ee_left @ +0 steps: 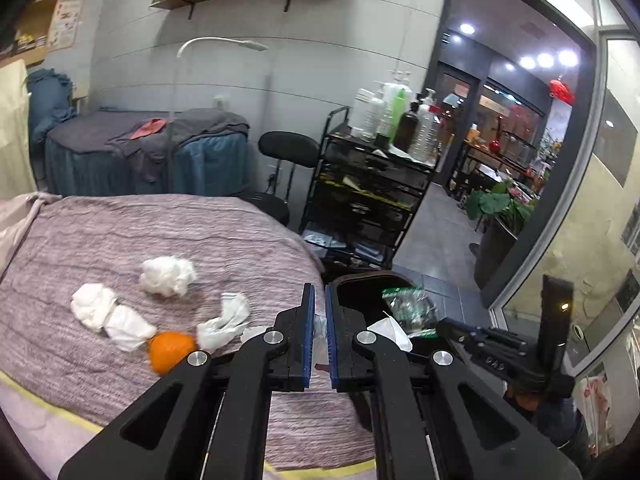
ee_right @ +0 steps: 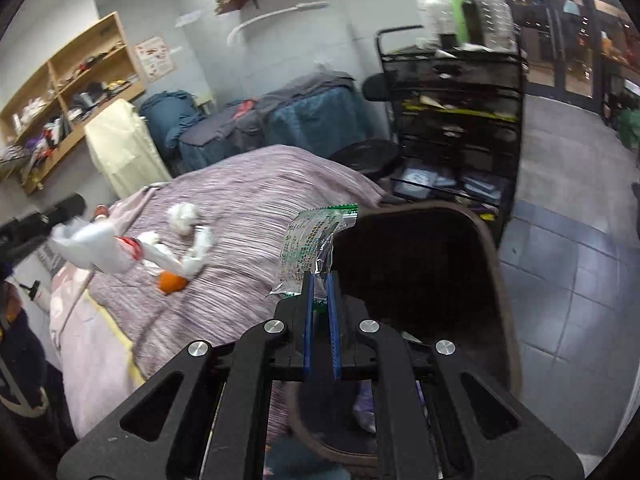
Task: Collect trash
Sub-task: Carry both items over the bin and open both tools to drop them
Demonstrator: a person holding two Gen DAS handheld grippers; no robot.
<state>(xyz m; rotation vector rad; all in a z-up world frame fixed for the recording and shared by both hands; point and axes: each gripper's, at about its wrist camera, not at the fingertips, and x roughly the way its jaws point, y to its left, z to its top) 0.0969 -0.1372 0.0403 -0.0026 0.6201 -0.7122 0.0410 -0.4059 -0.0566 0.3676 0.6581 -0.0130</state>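
Observation:
My left gripper [ee_left: 319, 300] is shut on a clear plastic wrapper [ee_left: 320, 328] above the bed's right edge; the same wrapper shows white with red print at the left of the right wrist view [ee_right: 96, 246]. My right gripper [ee_right: 320, 280] is shut on a clear green-printed wrapper [ee_right: 314, 242], held at the rim of the dark bin [ee_right: 492, 248]. That wrapper also shows over the bin in the left wrist view [ee_left: 406, 306]. On the purple bedspread [ee_left: 120, 232] lie crumpled white tissues [ee_left: 168, 276], [ee_left: 108, 314], [ee_left: 224, 320] and an orange [ee_left: 170, 350].
A black trolley [ee_left: 368, 184] with bottles stands behind the bin, a black stool [ee_left: 288, 148] beside it. Another covered bed [ee_left: 144, 148] lies at the back. Tiled floor [ee_right: 568, 280] extends right, with a doorway and a potted plant [ee_left: 500, 204].

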